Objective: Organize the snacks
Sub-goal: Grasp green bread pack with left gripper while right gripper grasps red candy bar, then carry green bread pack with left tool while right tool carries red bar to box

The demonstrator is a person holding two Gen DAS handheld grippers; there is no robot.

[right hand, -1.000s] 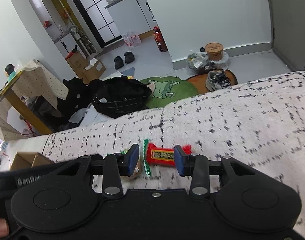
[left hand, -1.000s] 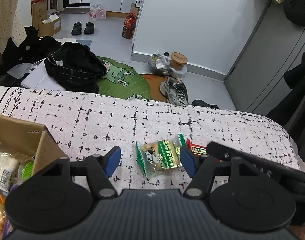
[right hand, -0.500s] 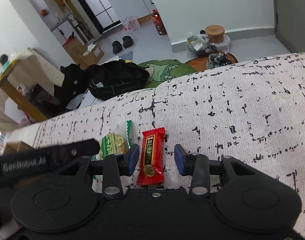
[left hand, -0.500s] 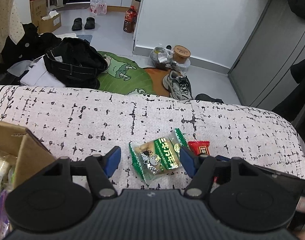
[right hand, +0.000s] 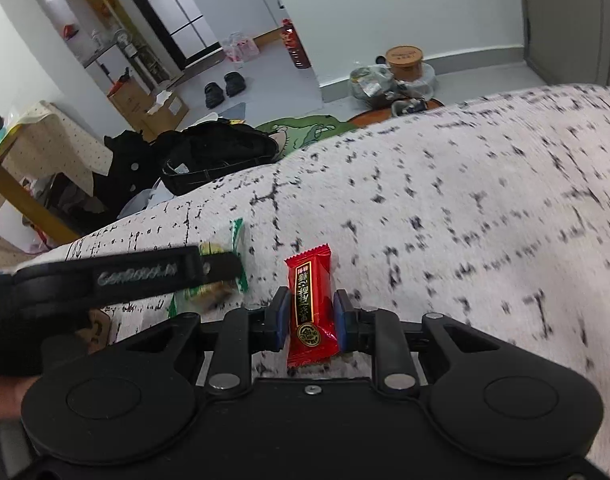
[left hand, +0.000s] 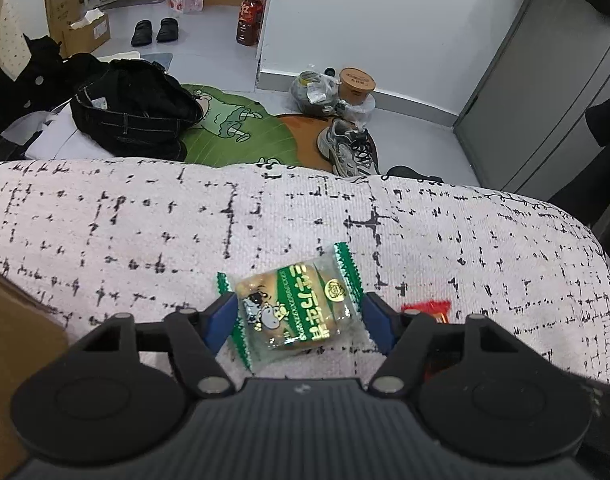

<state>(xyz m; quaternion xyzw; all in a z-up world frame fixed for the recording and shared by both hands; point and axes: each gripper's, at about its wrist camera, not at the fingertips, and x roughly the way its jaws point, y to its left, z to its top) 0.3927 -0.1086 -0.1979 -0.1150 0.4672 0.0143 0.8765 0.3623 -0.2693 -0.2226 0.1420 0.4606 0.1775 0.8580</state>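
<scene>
Blue-padded fingers of the right gripper [right hand: 308, 318] are closing around a red candy wrapper [right hand: 311, 305], which is lying lengthwise between the 2 pads on the speckled white cover [right hand: 465, 220]; the pads are sitting right at the wrapper's edges, though whether they are already pressing it is unclear. Just to the left of this gripper, the left tool's black strap [right hand: 117, 276] is crossing over a green-and-clear snack packet [right hand: 235, 248].

Seen from the left wrist, the left gripper [left hand: 299, 320] is opening, its 2 blue pads standing on either side of that same green-and-clear snack packet [left hand: 295, 308], close to it but with a sliver of cover showing at the left pad. The packet is lying flat on the cover, tilted, its cartoon cow print facing up. Immediately to the right of the right-hand finger, a corner of the red wrapper [left hand: 429, 308] is peeking out. At the far left edge, a brown cardboard box [left hand: 13, 340] flap is showing.

Beyond the cover's far edge, a green rug [left hand: 233, 128], a black bag [left hand: 133, 108] and a grey sneaker [left hand: 349, 148] are lying on the floor.
</scene>
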